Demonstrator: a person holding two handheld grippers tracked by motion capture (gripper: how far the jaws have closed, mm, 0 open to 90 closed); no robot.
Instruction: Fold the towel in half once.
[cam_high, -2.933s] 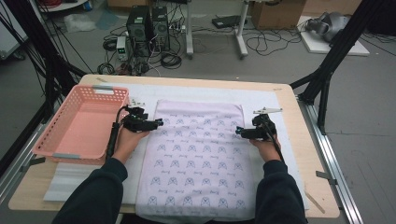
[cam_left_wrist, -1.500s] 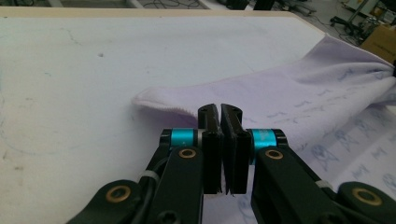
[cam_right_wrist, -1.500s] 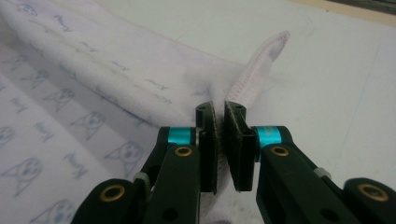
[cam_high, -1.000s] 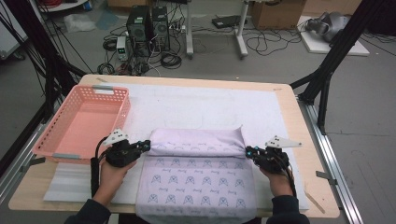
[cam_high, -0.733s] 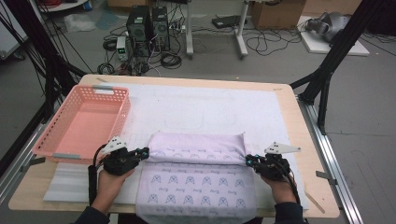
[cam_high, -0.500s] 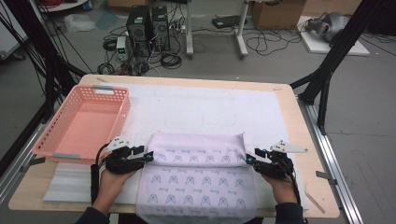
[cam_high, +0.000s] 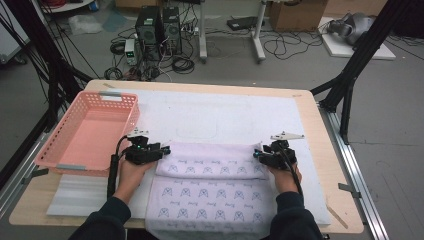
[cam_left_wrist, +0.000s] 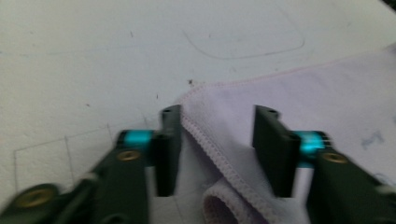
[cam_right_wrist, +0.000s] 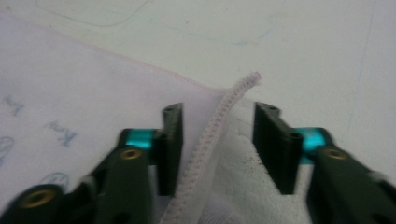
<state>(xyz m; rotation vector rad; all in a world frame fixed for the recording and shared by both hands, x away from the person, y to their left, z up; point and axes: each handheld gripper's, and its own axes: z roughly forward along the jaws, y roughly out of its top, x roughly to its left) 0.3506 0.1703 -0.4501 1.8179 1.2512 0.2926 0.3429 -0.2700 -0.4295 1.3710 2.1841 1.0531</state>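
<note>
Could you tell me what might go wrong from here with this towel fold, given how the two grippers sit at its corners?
The left hand-held gripper has just been closing, yet its jaws stand apart around the towel's stitched corner; it may catch one layer alone. At the right hand-held gripper, also just closing, the hem curls upright between open jaws and could slip free or bunch. Both sit at the folded band's ends, so an uneven pull could skew the fold.

The pale lilac printed cloth towel (cam_high: 210, 187) looks soft and matt, its hem stitched. Beside it, the pink perforated plastic basket (cam_high: 87, 130) shines faintly; under it, white matt foam sheet (cam_high: 220, 112).
</note>
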